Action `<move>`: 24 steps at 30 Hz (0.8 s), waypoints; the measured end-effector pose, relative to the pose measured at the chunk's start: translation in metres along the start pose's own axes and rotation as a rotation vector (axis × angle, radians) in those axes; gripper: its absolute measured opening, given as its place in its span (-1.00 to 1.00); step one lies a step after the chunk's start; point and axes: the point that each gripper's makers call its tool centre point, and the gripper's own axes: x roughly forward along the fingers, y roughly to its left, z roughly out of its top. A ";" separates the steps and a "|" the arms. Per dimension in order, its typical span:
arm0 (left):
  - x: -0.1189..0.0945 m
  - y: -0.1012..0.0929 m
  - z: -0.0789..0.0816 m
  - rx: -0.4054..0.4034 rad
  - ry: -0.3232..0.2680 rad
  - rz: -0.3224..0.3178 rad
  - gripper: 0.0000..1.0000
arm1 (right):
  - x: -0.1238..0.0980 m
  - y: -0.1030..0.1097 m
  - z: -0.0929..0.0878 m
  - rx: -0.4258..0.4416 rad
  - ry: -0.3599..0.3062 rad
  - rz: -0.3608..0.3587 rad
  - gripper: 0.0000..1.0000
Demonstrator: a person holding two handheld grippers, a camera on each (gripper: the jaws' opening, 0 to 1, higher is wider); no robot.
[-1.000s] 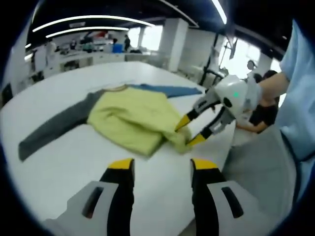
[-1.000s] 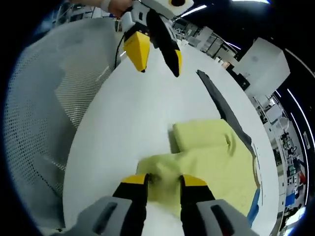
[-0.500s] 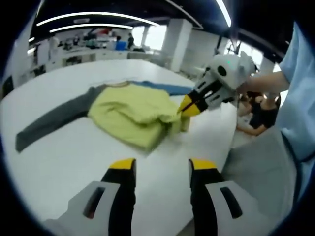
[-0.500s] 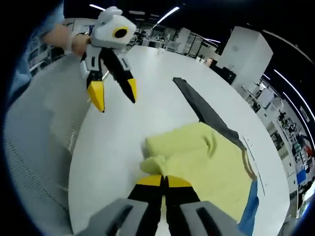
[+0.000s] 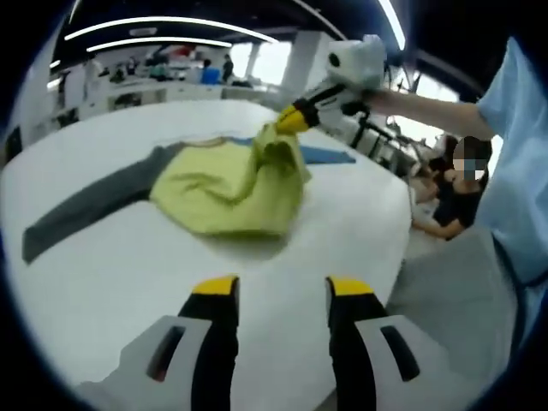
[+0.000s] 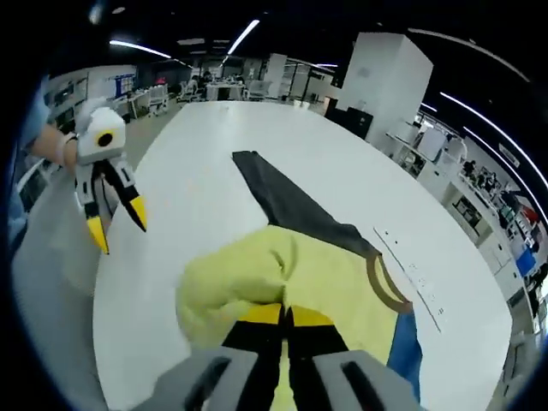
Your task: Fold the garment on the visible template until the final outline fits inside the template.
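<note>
Garment [image 5: 231, 175]: yellow-green body, dark grey sleeve [image 5: 81, 210], brown collar trim [image 6: 387, 287], blue sleeve [image 5: 321, 155]. Table [image 5: 103, 282]: plain white. Left gripper [image 5: 278, 295]: grey body, black jaws, yellow tips. Right gripper [image 5: 295, 116]: white body, black jaws, yellow tips, same in its own view. Person's sleeve [image 5: 518, 171]: light blue.

Garment [image 5: 227, 184] in right gripper [image 5: 295, 116]
</note>
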 end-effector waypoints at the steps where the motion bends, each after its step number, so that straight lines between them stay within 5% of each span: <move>1: 0.001 0.001 -0.001 -0.004 0.004 0.001 -0.28 | 0.002 -0.002 -0.001 0.015 0.002 -0.001 -1.00; 15: 0.024 0.007 0.002 -0.044 0.022 -0.002 -0.32 | 0.066 -0.052 -0.048 0.106 0.110 -0.017 -1.00; 24: 0.041 0.002 0.012 -0.059 0.003 -0.021 -0.34 | 0.079 -0.052 -0.065 0.105 0.150 -0.007 -1.00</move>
